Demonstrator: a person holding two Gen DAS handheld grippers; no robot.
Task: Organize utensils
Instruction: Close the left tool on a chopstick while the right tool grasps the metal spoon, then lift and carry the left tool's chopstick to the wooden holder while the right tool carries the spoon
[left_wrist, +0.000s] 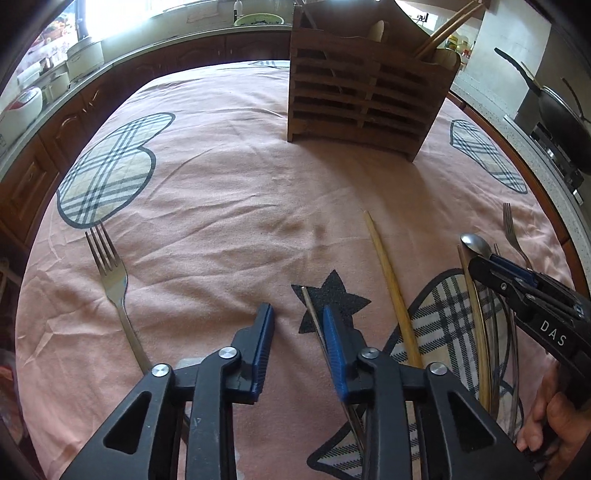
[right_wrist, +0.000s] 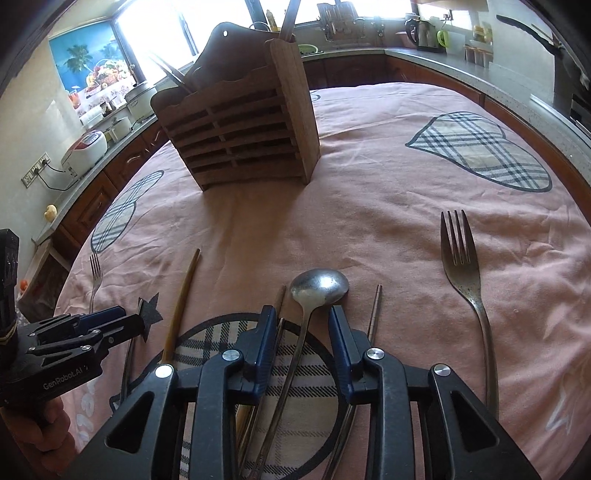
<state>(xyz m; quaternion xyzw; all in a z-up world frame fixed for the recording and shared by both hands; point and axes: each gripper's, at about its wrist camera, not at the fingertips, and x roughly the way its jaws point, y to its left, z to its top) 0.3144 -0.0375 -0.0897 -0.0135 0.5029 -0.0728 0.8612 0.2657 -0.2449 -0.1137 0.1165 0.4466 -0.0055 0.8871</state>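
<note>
I am straddling the spoon (right_wrist: 320, 287) handle, running bottom to top, with the right gripper (right_wrist: 301, 325), jaws apart; left gripper (left_wrist: 295, 317) likewise unclamped.

A matt pink cloth (right_wrist: 369, 221), creased, is seen under dull, spotted metal forks (right_wrist: 461, 266) and a shiny metal spoon (right_wrist: 319, 286). The slatted utensil holder (right_wrist: 243, 136) and chopstick (left_wrist: 391, 295) are of wood.

Left black gripper with blue pads (left_wrist: 299, 326): angled downward, jaws apart. Right black gripper with blue pads (right_wrist: 303, 325): angled downward, jaws apart.
</note>
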